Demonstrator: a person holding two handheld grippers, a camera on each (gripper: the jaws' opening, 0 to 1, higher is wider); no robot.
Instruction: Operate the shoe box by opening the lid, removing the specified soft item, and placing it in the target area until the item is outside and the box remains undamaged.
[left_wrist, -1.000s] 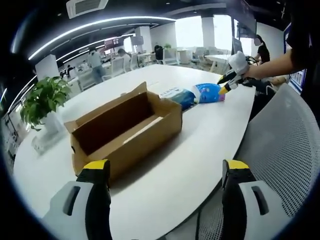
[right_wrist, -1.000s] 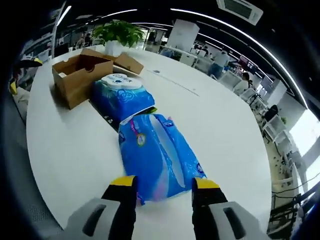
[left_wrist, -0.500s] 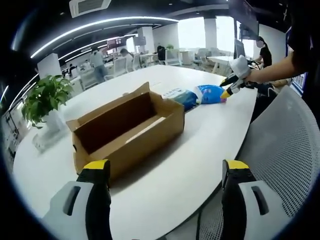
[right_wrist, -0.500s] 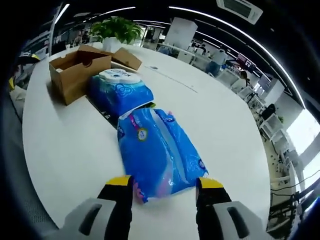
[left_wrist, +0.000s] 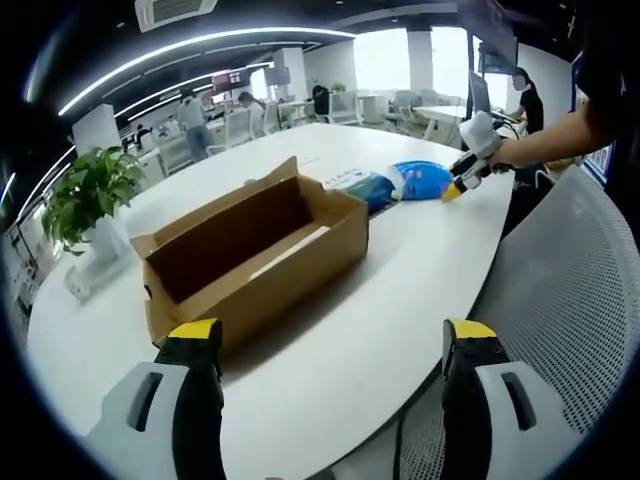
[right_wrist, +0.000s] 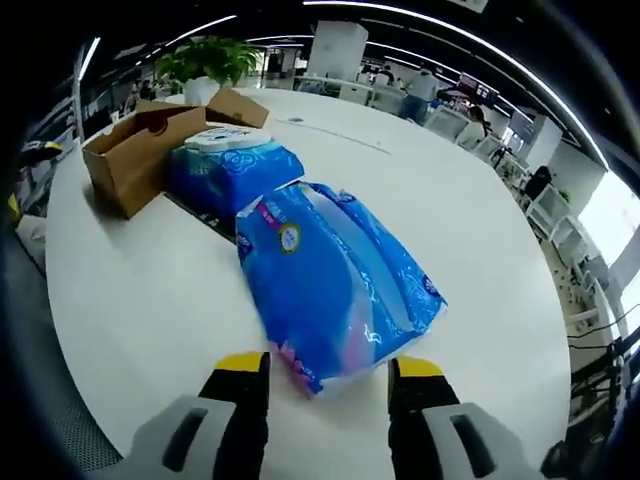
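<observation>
Open cardboard box (left_wrist: 255, 255) at centre frame; blue pack (right_wrist: 335, 280) lies between the right gripper's (right_wrist: 325, 365) parted jaws; left gripper (left_wrist: 330, 335) jaws apart.

No legible text on the packs (right_wrist: 335, 280) or box (right_wrist: 135, 155).

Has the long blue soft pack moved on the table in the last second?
Yes. In the right gripper view the blue pack has swung its near end away from the darker wipes pack, now lying more angled to it, with the open right tool at its end.
</observation>
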